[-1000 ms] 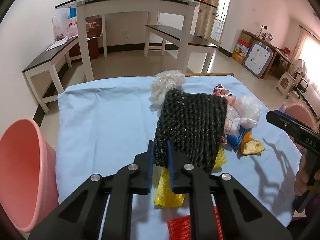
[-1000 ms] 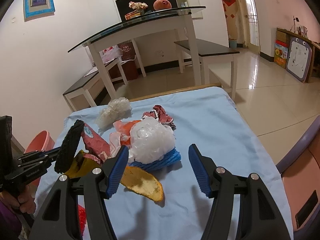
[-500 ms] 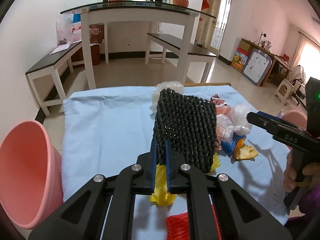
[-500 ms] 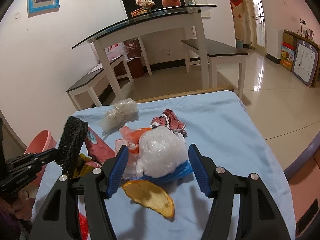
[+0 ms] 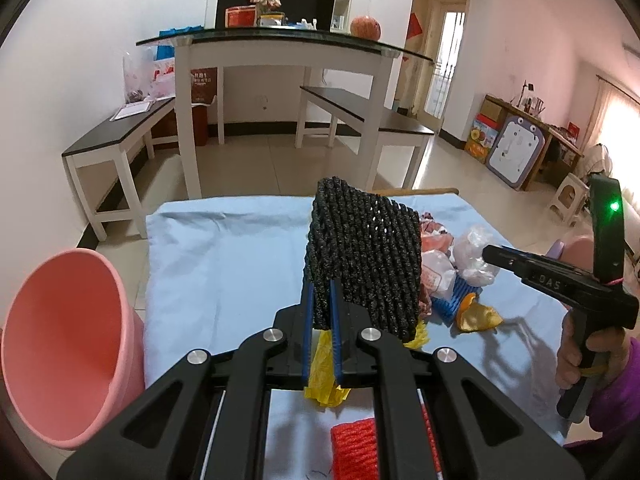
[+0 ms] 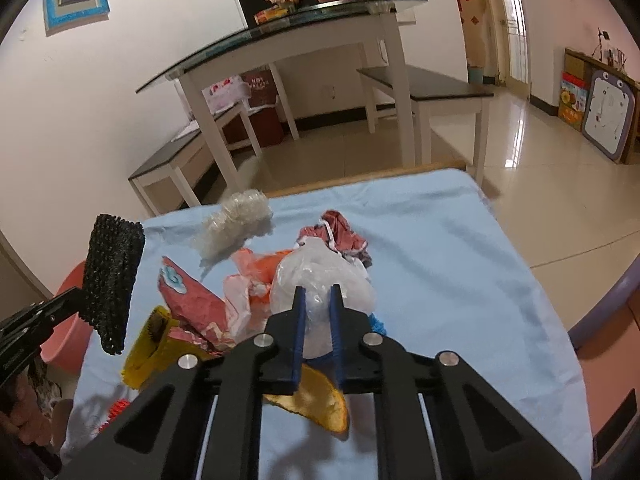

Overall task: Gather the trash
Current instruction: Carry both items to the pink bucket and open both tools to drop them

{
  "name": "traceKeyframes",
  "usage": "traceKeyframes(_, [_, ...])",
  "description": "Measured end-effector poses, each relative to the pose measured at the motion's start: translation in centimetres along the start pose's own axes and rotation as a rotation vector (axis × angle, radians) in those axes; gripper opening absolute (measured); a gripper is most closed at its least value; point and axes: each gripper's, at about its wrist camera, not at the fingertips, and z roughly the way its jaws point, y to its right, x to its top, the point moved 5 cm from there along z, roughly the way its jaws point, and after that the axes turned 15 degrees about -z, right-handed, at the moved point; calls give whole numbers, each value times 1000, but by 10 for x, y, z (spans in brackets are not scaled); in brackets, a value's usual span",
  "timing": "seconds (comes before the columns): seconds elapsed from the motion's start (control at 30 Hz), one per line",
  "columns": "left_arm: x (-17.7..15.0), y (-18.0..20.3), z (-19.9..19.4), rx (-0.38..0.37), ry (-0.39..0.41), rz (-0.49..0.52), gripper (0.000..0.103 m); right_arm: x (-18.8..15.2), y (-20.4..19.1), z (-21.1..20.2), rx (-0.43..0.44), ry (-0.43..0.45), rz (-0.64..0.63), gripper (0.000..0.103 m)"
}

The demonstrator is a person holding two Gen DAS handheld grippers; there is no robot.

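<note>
My left gripper (image 5: 322, 292) is shut on a black foam net (image 5: 364, 260) and holds it up above the blue tablecloth (image 5: 224, 264). From the right wrist view the net (image 6: 112, 280) hangs at the left, in front of the pink basin (image 6: 68, 292). The jaws of my right gripper (image 6: 317, 300) are closing, and their blue pads press on a clear plastic bag (image 6: 320, 276) in the trash pile. An orange peel (image 6: 316, 400) lies just under that gripper.
The pink basin (image 5: 60, 344) stands off the table's left edge. On the cloth lie a yellow wrapper (image 5: 324, 364), a red net (image 5: 354, 448), a blue foam net (image 5: 458, 296), a red snack wrapper (image 6: 188, 300) and a white foam net (image 6: 232, 224). A person's hand (image 5: 576, 356) holds the right gripper.
My left gripper has risen with the black net. The right gripper moved forward around the clear plastic bag, and its jaws went from wide open to pinching the bag.
</note>
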Motion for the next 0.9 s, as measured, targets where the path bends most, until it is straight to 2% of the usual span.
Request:
traceKeyframes(0.2, [5,-6,-18,8,46,-26,8,14,-12,-28,9,75,-28,11])
traceKeyframes(0.4, [12,-24,-36,33,92,-56,8,34,-41,-45,60,135,-75,11])
traceKeyframes(0.7, [19,-73,-70,120,158,-125,8,65,-121,-39,209,167,-176,11])
traceKeyframes(0.9, [15,-118,-92,209,191,-187,8,79,-193,-24,351,154,-247,11])
